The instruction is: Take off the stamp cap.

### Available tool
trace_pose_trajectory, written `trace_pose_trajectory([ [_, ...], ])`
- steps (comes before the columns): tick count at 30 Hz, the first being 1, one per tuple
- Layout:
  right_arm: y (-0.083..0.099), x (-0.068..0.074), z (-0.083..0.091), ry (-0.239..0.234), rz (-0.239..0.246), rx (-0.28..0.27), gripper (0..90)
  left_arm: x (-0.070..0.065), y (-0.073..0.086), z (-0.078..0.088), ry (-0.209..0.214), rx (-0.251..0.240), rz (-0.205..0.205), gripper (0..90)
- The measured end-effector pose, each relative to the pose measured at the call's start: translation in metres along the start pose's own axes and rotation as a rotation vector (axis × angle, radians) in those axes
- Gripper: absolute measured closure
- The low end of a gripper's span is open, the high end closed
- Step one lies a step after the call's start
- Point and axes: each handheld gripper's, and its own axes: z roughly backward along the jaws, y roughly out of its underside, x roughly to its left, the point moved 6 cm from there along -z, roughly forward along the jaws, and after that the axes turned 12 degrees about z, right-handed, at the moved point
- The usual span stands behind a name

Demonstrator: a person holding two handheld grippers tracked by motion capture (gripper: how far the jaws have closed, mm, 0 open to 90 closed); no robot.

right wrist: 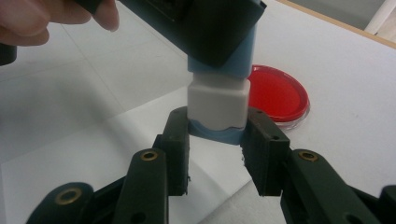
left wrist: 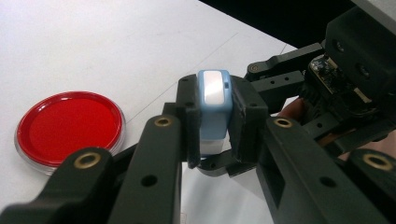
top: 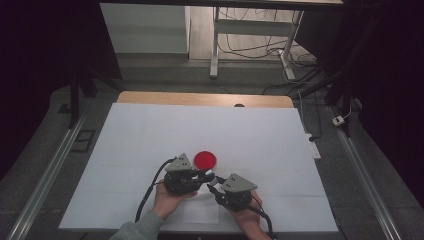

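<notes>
White paper covered the table (top: 150, 130) where, just beside the red dish (top: 205, 160), your left claw (left wrist: 212, 116) gripped the blue-and-white block (left wrist: 214, 109) and your right claw (right wrist: 217, 140) clamped its lower end, its middle hidden from you behind black pads.

right hand-held gripper (right wrist: 215, 135): jaws closed on the low end of the blue and white block (right wrist: 218, 105) | left hand-held gripper (right wrist: 205, 28): holds the block's top | red dish (right wrist: 276, 95): flat on the white tabletop (right wrist: 345, 74), just behind the block | fingers (right wrist: 42, 18): top left
</notes>
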Motion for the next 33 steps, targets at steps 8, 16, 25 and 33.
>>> trace_pose_trajectory([
  [8, -0.0002, 0.0003, 0.0001, 0.013, 0.017, 0.008, 63.6, 0.0001, 0.0000, 0.0000, -0.001, -0.003, 0.005, 75.6],
  [16, 0.0002, 0.0001, 0.0000, 0.019, 0.040, 0.025, 64.1, 0.0008, 0.0007, -0.0007, -0.002, 0.000, 0.008, 75.7],
  [25, -0.0002, 0.0001, 0.0005, 0.023, 0.051, 0.024, 64.3, 0.0010, 0.0005, 0.0000, 0.003, -0.003, 0.013, 75.7],
  [33, -0.0008, 0.0004, 0.0017, 0.031, 0.039, 0.019, 64.4, 0.0009, 0.0002, 0.0008, 0.006, -0.011, 0.017, 75.8],
])
